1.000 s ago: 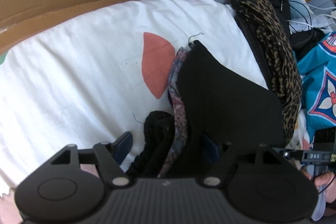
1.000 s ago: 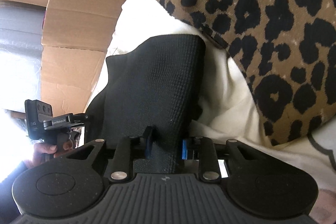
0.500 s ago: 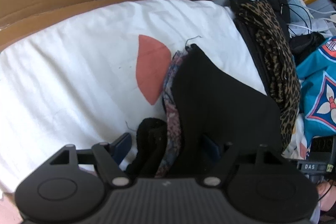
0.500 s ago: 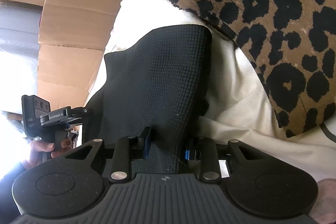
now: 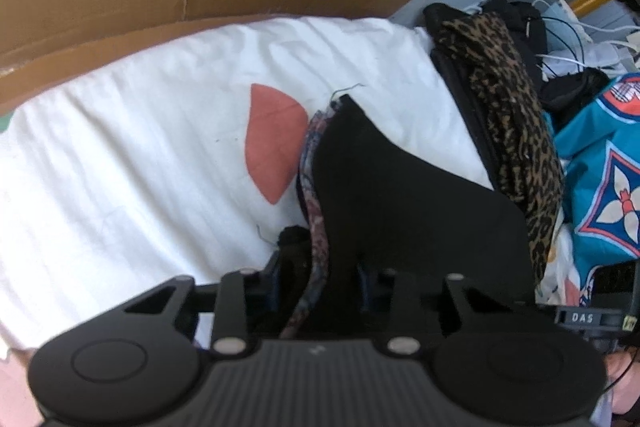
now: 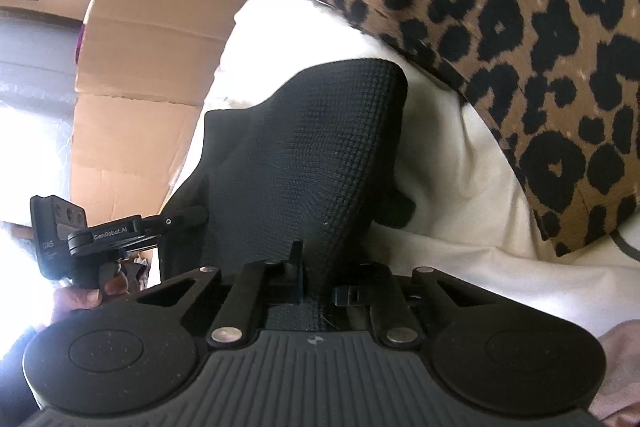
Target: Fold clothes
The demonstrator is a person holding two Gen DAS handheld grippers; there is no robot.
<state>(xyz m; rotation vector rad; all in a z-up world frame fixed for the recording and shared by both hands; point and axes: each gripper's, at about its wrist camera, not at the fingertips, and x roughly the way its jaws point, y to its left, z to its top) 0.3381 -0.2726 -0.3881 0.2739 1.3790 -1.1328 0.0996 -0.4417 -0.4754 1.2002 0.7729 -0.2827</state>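
1. Where writing can be read, we find "GenRobot.AI" and "DAS" on the left claw point(image 6: 184, 217) as the right wrist camera shows it from the side, and "DAS" again on the right device at the edge of the left wrist view.
2. We see the black garment point(image 5: 400, 195) lying on a white sheet point(image 5: 140, 155) that bears a salmon-red patch point(image 5: 272, 143); its weave is a fine waffle grid, and a mottled blue-and-pink layer shows along its left edge.
3. We see the left claw point(image 5: 318, 279), whose jaws have just been closing, pinching the bunched black and patterned edge.
4. We see the right claw point(image 6: 318, 291), also just closed further, pinching a narrow fold of the garment.
5. We note a leopard-print cloth point(image 6: 500, 27) just beside it.
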